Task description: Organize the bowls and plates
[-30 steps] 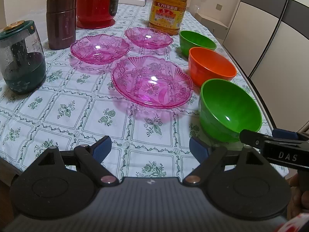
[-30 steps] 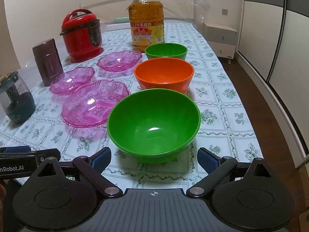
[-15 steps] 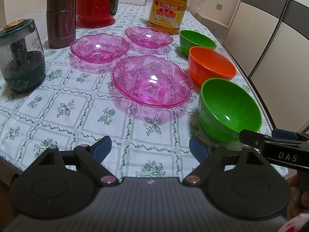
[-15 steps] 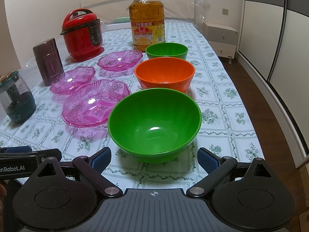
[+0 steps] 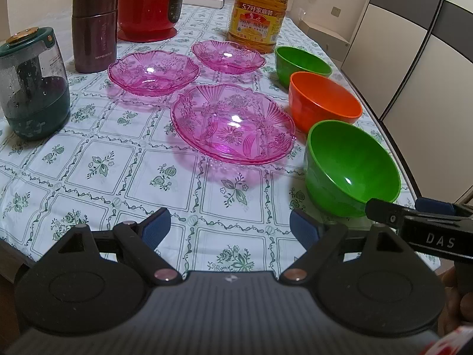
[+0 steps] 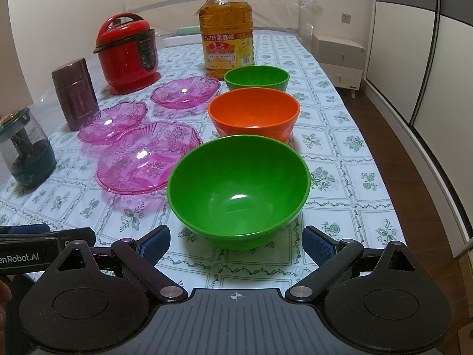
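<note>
Barely anything's changed from a second ago, both views just crept a hair closer. Left gripper (image 5: pixel 226 226) and right gripper (image 6: pixel 236 241) hang over the worktop's (image 6: pixel 340 159) near edge, jaws spread wide, holding nothing. Big green bowl (image 6: pixel 238 189) sits right ahead of the right one, orange bowl (image 6: pixel 254 112) and small green bowl (image 6: pixel 256 77) lined up behind, three pink glass plates (image 5: pixel 233 124) to their left.
</note>
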Demonstrator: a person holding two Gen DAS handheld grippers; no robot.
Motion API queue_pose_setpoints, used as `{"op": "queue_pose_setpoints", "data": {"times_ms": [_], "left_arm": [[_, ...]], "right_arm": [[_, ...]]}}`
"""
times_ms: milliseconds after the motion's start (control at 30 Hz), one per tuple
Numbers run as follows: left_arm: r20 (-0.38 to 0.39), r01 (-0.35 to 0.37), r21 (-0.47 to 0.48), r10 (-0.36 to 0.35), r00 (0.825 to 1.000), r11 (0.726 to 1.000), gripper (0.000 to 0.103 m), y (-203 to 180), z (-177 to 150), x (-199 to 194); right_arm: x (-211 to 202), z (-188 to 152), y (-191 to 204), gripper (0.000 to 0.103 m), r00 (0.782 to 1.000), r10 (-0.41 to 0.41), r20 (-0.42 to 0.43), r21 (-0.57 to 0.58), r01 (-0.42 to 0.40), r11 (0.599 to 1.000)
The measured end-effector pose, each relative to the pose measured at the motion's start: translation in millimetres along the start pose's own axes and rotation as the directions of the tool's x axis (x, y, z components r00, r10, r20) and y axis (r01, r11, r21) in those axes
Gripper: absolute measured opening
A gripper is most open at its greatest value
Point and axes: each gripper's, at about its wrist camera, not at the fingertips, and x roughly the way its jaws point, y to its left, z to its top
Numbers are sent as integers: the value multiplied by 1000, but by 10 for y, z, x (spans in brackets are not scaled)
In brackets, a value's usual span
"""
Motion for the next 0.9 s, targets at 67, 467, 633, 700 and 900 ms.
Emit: {"op": "queue_pose_setpoints", "data": {"times_ms": [67, 467, 633, 700, 900], "left_arm": [[2, -6, 5, 6, 1000, 1000, 86, -3, -2, 2], [33, -13, -23, 13, 999, 1000, 86, 90, 70, -9], [97, -7, -50, 12, 995, 999, 86, 202, 218, -17], [111, -9, -62, 16, 994, 998, 86, 259, 299, -10], [106, -9, -124, 22, 994, 992, 86, 465, 553, 127]], "right_arm": [[1, 0, 3, 96, 1000, 0, 0, 0, 0, 1000], [-55, 70, 37, 96, 998, 13, 54, 11, -14, 1000], [-38, 276, 46, 96, 996, 40, 84, 1, -41, 999], [-3, 384, 65, 96, 994, 56, 95, -10, -55, 998], [157, 758, 150, 96, 984, 132, 120, -38, -128, 991]]}}
